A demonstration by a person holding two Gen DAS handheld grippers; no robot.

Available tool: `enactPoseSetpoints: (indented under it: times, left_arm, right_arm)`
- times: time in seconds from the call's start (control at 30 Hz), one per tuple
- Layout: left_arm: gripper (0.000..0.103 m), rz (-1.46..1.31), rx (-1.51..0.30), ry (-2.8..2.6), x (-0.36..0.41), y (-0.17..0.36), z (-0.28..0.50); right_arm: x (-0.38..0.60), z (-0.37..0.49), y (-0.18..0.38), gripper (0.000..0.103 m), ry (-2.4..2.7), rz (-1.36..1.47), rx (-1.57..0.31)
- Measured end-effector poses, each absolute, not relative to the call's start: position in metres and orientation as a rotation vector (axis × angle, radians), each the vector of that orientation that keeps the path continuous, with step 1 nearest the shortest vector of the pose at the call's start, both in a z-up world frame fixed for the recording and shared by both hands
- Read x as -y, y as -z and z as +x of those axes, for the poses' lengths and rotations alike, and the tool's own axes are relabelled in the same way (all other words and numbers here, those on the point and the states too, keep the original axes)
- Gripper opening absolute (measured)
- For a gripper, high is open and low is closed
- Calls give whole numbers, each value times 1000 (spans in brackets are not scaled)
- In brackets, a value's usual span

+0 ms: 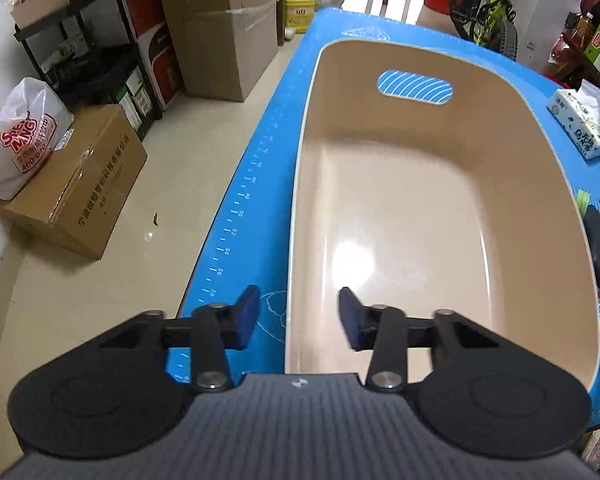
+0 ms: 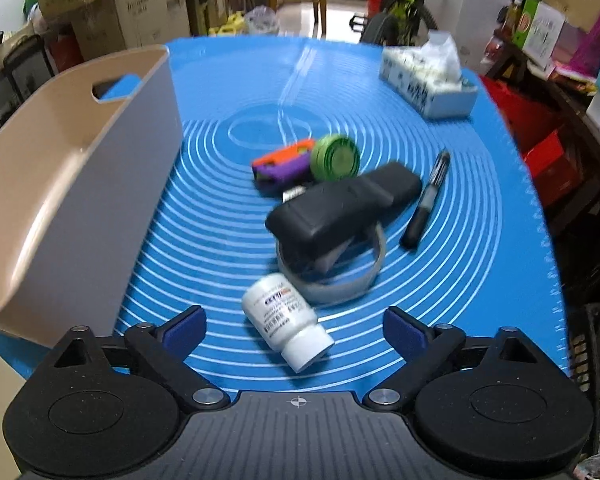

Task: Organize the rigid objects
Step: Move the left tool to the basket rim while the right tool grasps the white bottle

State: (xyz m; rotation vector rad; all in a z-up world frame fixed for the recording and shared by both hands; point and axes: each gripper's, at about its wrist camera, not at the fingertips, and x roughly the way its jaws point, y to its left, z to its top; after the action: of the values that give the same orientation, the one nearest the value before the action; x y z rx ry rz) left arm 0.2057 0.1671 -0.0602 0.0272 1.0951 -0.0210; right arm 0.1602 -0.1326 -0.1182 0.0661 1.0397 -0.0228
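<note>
Left claw: the left claw (image 1: pixel 298 318) hangs with its blue-padded jaws spread wide and nothing between them, straddling the near left rim of the beige plastic basket (image 1: pixel 420 216); one finger (image 1: pixel 246 316) sits over the blue mat, the other over the basket's floor.

Right claw: the right claw (image 2: pixel 296 330) is likewise wide and holds nothing; a white pill bottle (image 2: pixel 286 322) lies on its side between the fingers, cap toward the camera, touching neither pad as far as the view shows.

Basket: in the left wrist view it shows a bare, glossy floor and an oval handle slot in the far wall. In the right wrist view the basket (image 2: pixel 72 184) stands at the left of the mat, well apart from the cluster of objects.

Cluster: just beyond the bottle, a clear tape ring (image 2: pixel 332 276) lies flat, with a black stapler (image 2: pixel 344 206) resting across it. A black marker pen (image 2: pixel 426 200) lies just right of the stapler. Behind them, a green round disc (image 2: pixel 334 158) leans beside a purple-and-orange toy (image 2: pixel 280 164); motion blur softens their detail.

Desk: the blue mat (image 2: pixel 220 216) with white concentric rings covers the desk; a tissue box (image 2: pixel 428 80) sits at its far right corner.

Surroundings: cardboard boxes (image 1: pixel 220 28), a yellow jug (image 1: pixel 298 4) and a green bicycle (image 1: pixel 496 8) stand on the floor beyond.
</note>
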Motion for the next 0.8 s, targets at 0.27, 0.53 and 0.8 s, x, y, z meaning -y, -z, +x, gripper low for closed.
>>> enactPoseSetpoints:
  times: [0.27,0.53,0.8]
  left_arm:
    - [17,19,-1118,6,-173,66,212]
    - [4,24,-1129,37,-173,67,216]
    - [4,27,-1130,48,-174,68,217]
  right_arm:
    - [132,173,136,84,-18,43,-1076]
    - [130,187,146,67,-45,22,-1097]
    - [122,187,150,49,-68,-14,-1102]
